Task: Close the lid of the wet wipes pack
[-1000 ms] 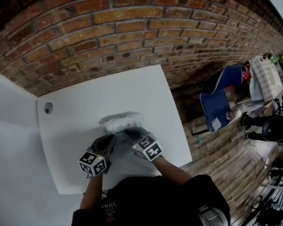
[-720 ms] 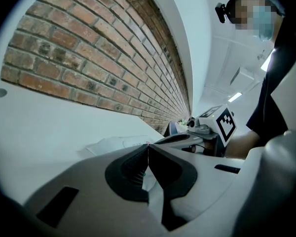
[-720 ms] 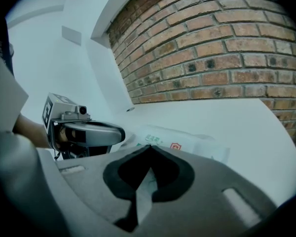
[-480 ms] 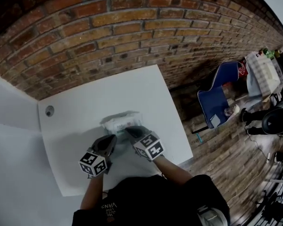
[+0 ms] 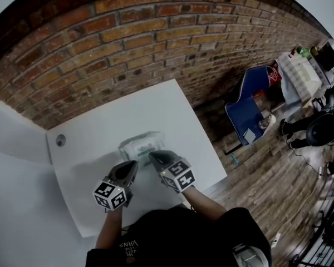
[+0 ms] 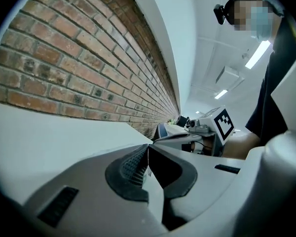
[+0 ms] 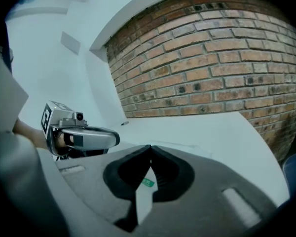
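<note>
Both grippers are held with jaws pressed together and nothing pinched. The left gripper (image 5: 132, 166) is at about seven o'clock of the wet wipes pack (image 5: 142, 145), the right gripper (image 5: 154, 156) at about five o'clock, its tip seen over the pack's near edge. The pack is laid flat near the middle of the white table (image 5: 175, 113) — a brick wall (image 5: 128, 43) is seen at twelve o'clock.

Red brick wall (image 5: 156, 38) behind white table (image 5: 172, 115) — wood-plank floor (image 5: 267, 188), blue chair (image 5: 247, 118) at right
</note>
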### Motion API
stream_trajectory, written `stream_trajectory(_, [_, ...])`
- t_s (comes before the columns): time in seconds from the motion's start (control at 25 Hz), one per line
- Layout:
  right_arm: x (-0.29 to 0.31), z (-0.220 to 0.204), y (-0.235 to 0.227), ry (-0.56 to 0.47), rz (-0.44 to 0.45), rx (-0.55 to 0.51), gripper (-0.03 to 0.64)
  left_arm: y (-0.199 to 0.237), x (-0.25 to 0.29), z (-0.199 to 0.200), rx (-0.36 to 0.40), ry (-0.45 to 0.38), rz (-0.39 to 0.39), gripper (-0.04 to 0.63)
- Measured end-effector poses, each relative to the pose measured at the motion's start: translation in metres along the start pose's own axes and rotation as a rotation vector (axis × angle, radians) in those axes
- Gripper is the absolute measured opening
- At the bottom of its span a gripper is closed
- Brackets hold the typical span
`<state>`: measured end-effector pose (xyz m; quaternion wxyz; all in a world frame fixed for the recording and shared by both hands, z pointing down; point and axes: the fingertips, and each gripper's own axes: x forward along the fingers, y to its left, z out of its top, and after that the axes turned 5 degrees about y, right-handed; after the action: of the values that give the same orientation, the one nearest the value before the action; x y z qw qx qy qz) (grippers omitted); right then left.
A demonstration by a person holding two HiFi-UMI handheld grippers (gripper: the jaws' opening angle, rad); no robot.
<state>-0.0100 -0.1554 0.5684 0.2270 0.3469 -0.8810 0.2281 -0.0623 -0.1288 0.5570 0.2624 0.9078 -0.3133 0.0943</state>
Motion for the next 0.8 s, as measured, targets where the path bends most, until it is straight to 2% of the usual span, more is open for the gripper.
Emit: stream_trajectory(0.8, [-0.088, -0.004, 0.045, -0.138, -0.159, 0.028, -0.002, -0.067, -0.040, 0.010, 0.155, -0.014, -0.111, -0.002])
